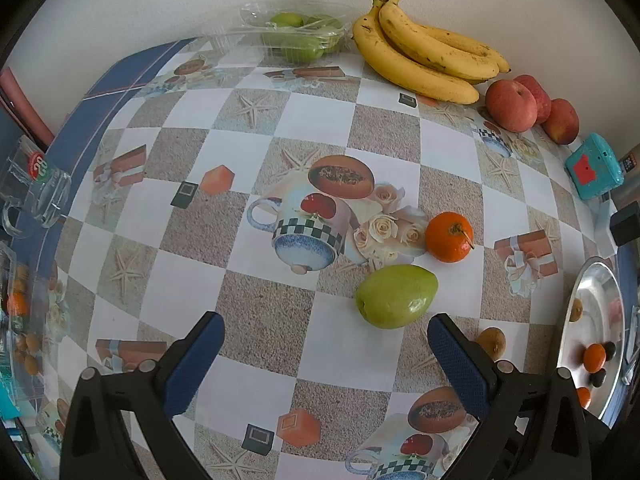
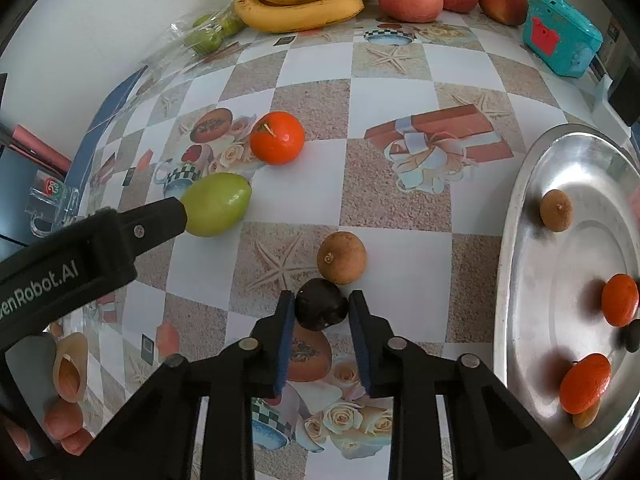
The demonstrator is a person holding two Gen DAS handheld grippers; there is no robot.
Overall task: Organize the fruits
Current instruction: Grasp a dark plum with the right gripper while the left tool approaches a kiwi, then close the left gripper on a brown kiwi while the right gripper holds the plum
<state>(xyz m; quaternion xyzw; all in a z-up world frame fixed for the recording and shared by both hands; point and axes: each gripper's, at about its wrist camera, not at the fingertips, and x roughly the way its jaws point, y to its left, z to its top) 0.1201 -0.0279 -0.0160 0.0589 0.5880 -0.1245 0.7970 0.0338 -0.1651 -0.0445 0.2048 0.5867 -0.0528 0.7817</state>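
Checkered printed cloth over table [image 1: 256, 312], pushed against white wall [image 1: 160, 0]. Bananas [image 1: 424, 56] and apples [image 1: 512, 106] along far edge. Right gripper [image 2: 322, 306] clenched on dark round fruit [image 2: 320, 308] mid-table, beside steel plate [image 2: 520, 240] at right edge. Left gripper [image 1: 324, 328] released, near green fruit [image 1: 396, 296].

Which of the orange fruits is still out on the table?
The orange fruit beside the green fruit; the other two already lie in the metal tray.

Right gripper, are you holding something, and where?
Yes: the right gripper pinches the small dark fruit by its two sides. The left gripper holds nothing.
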